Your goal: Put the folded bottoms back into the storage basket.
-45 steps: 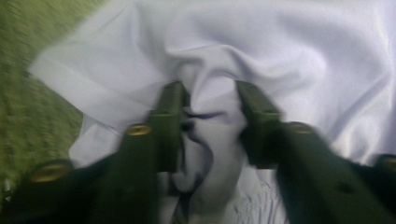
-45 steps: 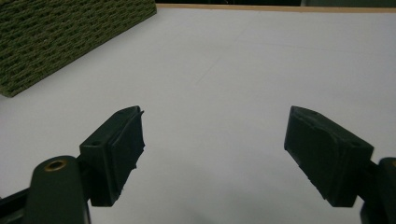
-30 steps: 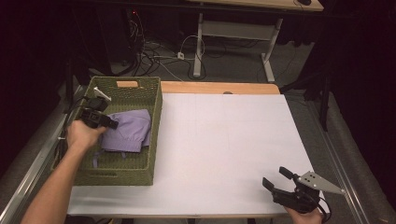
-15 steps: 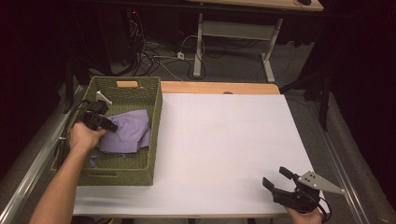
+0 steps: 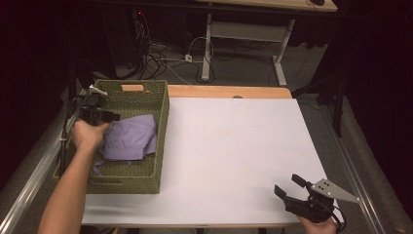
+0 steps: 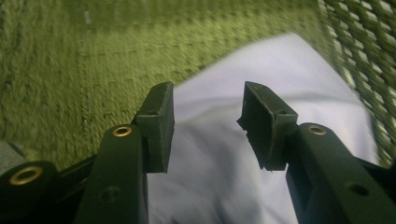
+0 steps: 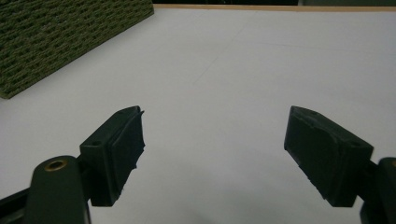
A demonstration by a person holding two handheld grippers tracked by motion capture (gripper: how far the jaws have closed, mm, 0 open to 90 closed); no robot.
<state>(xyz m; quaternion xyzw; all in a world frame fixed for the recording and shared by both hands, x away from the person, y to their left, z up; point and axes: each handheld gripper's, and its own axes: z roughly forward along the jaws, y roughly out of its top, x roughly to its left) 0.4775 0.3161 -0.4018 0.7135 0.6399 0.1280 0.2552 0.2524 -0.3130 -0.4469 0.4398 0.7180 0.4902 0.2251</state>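
Note:
A lilac cloth point(image 5: 131, 139) lies crumpled inside the green woven basket point(image 5: 163, 126) at the table's left. My left gripper point(image 5: 114, 117) hangs over the basket's left side, at the cloth's edge. Its jaws have just been opening. In the left gripper view the left gripper point(image 6: 208, 116) stands open, with the cloth point(image 6: 280, 70) lying beneath and beyond the pads, which do not press on it. My right gripper point(image 5: 288, 185) rests near the table's front right edge. In the right gripper view the right gripper point(image 7: 215, 149) is wide open over the bare white tabletop point(image 7: 243, 60).
The basket has a tan handle plate point(image 5: 133, 88) on its far wall, and its corner point(image 7: 70, 42) appears at the upper left of the right gripper view. A wooden strip point(image 5: 229, 91) runs along the white table's far edge. Cables and a desk frame lie on the floor beyond.
My left hand has shifted slightly toward the basket's far left, and the cloth now lies looser on the basket floor. The right gripper has kept still.

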